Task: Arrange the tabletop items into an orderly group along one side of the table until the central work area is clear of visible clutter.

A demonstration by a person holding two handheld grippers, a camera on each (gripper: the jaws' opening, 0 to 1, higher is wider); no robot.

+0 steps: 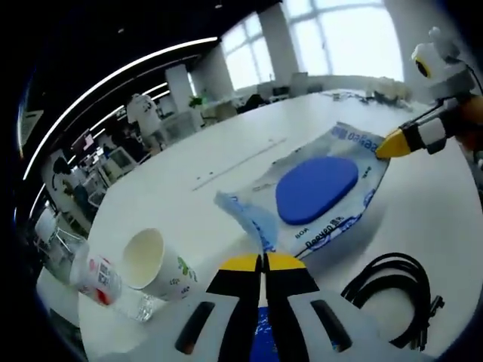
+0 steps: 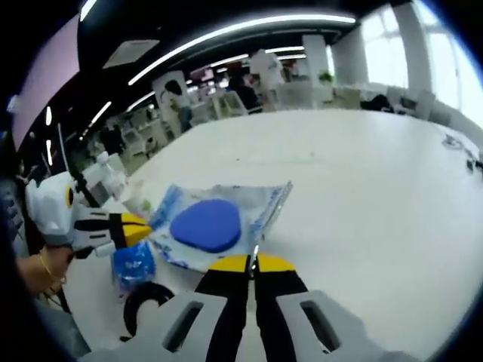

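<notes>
I have the clear plastic pouch (image 1: 332, 188) with the blue oval pad (image 1: 317, 188) inside it stretched between my two tools, out on the middle of the white worktop (image 1: 226, 151). My left gripper (image 1: 263, 262) has its fingers pressed together on the crumpled near corner of the pouch; in the right gripper view my right gripper (image 2: 252, 263) is likewise closed on the opposite edge of the pouch (image 2: 226, 219), and its yellow tips show at the far corner in the left gripper view.

I judge this thing to be very light and limp — thin film that crinkles, sags and will slide out of a loose pinch. The pad gives the middle a little body, but the edges have none. The sealed border is the place to hold, well in from the very corner, and two opposite holds keep it flat as I carry it to the side.

Off to the left of my left gripper sit a paper cup (image 1: 155, 264) lying on its side, a small bottle (image 1: 98, 277) touching it, and to the right a coil of black cable (image 1: 392, 290) — all apart from the pouch.
</notes>
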